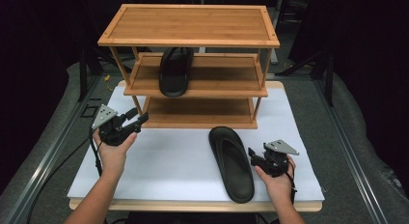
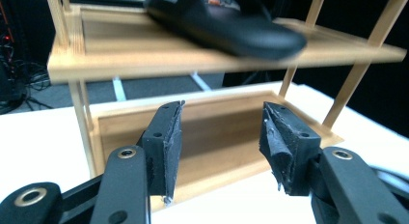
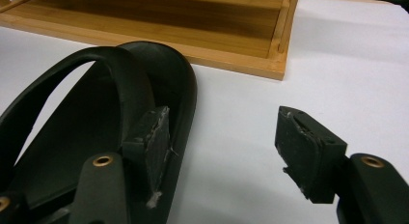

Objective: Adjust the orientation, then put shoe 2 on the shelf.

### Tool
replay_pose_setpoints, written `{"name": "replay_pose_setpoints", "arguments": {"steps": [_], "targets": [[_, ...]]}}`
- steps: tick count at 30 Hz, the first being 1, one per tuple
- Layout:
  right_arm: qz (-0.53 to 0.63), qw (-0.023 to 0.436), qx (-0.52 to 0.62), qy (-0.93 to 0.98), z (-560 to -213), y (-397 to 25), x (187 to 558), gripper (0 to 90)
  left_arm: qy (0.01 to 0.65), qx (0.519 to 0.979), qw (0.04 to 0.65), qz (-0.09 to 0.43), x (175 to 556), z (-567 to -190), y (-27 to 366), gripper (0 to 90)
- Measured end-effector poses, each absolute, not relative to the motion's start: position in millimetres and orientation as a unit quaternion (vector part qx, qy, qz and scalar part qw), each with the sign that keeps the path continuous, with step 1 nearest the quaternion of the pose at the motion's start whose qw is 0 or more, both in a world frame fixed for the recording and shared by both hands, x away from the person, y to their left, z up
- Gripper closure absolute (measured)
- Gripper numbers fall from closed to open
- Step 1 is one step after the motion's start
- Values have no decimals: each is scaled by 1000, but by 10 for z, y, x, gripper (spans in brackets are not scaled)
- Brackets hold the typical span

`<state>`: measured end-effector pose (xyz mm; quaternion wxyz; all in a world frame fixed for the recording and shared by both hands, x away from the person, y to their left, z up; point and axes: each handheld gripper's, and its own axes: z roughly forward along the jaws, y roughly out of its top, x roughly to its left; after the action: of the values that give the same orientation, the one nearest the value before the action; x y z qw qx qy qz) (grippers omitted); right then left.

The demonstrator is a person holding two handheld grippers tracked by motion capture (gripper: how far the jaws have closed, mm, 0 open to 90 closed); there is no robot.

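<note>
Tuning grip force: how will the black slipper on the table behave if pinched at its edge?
The slipper looks like moulded foam or rubber: probably light, likely to flex. Its thin arched strap would likely deform. Lying flat on the white sheet, it shouldn't roll.

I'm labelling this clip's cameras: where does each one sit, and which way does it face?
High view: above the person's side, looking forward and down on the three-tier bamboo shoe rack; forearms, both hands show.
Left gripper view: on the left gripper, facing the rack's lower shelves; open black jaws show.
Right gripper view: on the right gripper, facing the black rubber slipper on the white tabletop; open jaws show.
Shared: high and left views show the black slipper on the middle shelf.
</note>
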<state>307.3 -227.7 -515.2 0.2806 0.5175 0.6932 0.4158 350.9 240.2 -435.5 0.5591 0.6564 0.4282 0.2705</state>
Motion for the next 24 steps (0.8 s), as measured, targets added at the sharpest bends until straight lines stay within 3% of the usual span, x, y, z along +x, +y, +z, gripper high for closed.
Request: {"name": "replay_pose_setpoints", "arguments": {"steps": [15,18,20,24], "targets": [[425,266,498,707,-5127,-2234,2970,417,425,683,542,245,3401,-4848,2360,523],[425,258,489,717,-5116,-2198,2947,516,420,689,539,239,3400,-4901,2343,533],[421,248,485,726,-5129,-2167,2922,634,422,685,544,238,3399,-4909,2345,536],[412,243,491,728,-5103,-2136,2842,669,422,686,545,232,3412,-4916,2336,542]]}}
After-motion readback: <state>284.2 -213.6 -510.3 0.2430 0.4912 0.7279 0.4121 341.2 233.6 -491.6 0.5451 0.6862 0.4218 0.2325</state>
